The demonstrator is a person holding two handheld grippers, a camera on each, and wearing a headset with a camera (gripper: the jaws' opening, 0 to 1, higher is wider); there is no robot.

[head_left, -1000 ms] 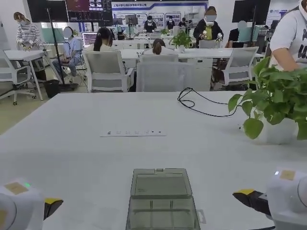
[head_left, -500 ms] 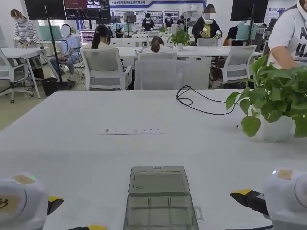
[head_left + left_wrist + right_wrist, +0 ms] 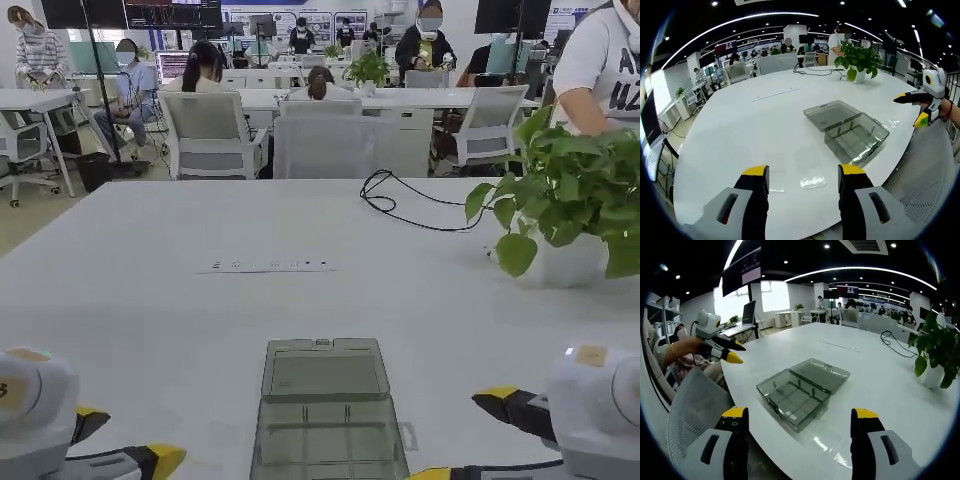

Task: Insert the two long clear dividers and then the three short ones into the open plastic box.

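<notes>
The open smoky-clear plastic box (image 3: 328, 435) lies near the table's front edge, its lid (image 3: 325, 372) flat behind it and its tray bare inside. My left gripper (image 3: 128, 438) hovers open to the box's left, and my right gripper (image 3: 462, 437) hovers open to its right. In the left gripper view the box (image 3: 852, 132) is ahead to the right of the open left gripper (image 3: 802, 172), with small clear divider pieces (image 3: 812, 182) on the table between the jaws. In the right gripper view the box (image 3: 800, 390) sits just past the open right gripper (image 3: 800, 414), with clear pieces (image 3: 837, 450) nearby.
A potted plant (image 3: 575, 200) stands at the right of the white table (image 3: 150, 300). A black cable (image 3: 400, 200) loops at the far side, and a socket strip (image 3: 265, 266) lies mid-table. Chairs, desks and seated people are beyond.
The head camera has tipped down a little. Both grippers now reach further into the picture, each showing a second yellow tip. The box has not moved.
</notes>
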